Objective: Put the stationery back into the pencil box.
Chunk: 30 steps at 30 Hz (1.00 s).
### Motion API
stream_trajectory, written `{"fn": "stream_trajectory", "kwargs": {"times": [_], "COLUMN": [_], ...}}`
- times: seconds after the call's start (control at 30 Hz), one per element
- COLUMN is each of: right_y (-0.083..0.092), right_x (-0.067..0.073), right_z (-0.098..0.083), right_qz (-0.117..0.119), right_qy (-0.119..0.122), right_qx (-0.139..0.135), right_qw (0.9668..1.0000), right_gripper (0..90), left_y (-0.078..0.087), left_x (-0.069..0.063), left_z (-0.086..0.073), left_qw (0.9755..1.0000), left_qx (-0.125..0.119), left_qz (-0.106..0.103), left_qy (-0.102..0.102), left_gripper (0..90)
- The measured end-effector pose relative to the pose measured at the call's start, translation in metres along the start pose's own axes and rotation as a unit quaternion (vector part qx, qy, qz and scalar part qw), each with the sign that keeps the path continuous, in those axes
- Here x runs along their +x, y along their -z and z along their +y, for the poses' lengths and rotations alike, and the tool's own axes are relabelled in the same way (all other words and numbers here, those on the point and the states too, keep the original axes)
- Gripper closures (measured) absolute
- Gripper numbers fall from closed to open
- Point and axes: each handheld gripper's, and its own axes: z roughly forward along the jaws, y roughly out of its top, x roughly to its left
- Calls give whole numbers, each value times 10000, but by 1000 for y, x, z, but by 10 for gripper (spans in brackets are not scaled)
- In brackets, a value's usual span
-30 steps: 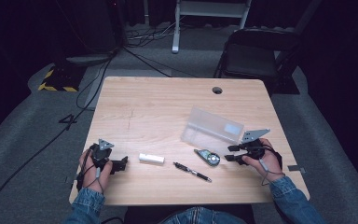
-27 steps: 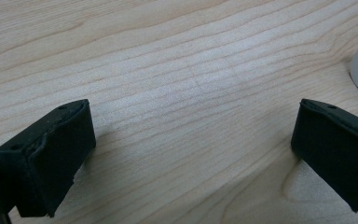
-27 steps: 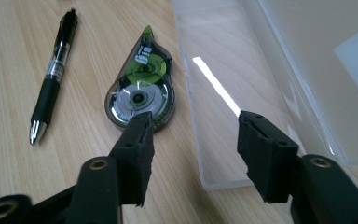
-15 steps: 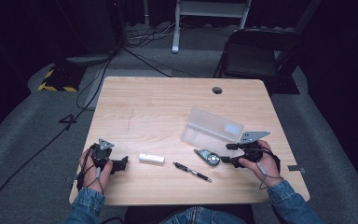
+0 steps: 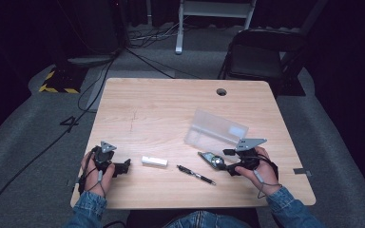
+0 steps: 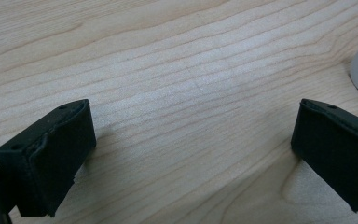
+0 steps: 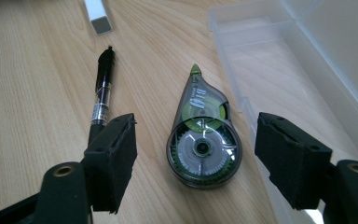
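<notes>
Correction tape (image 7: pixel 200 140) lies free between right gripper (image 7: pixel 196 158) jaws, just opened wide; left gripper (image 6: pixel 191 154) jaws wide

Smoky correction-tape dispenser (image 7: pixel 201 140) lies flat on table (image 7: pixel 37 70).

High view overhead; gripper views close, sharing table (image 5: pixel 171 109).

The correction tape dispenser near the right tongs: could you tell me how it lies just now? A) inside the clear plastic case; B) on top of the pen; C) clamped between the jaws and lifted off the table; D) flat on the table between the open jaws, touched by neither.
D: in the right gripper view the correction tape dispenser lies flat on the table, with a gap to each jaw of the right tongs.
</notes>
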Motion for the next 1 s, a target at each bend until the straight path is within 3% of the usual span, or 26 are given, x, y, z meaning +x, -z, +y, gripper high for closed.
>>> {"fn": "stream_trajectory", "kwargs": {"times": [0.17, 0.43, 0.77, 1.0], "right_y": [-11, -22, -30, -31], "right_x": [6, 12, 14, 16], "right_z": [-1, -2, -1, 0], "right_qz": [36, -176, -379, -375], "right_qy": [-12, 91, 315, 366], "right_qx": [45, 169, 129, 122], "right_qw": [10000, 9997, 9987, 9986], "right_gripper": [283, 288, 259, 264], "left_y": [0, 0, 0, 0], "left_x": [0, 0, 0, 0], "left_z": [0, 0, 0, 0], "left_qw": [10000, 10000, 10000, 10000], "left_qx": [-1, -1, 3, -9], "left_qz": [5, 2, 6, 18], "left_qy": [2, 0, 5, 5], "left_gripper": [1, 1, 2, 3]}}
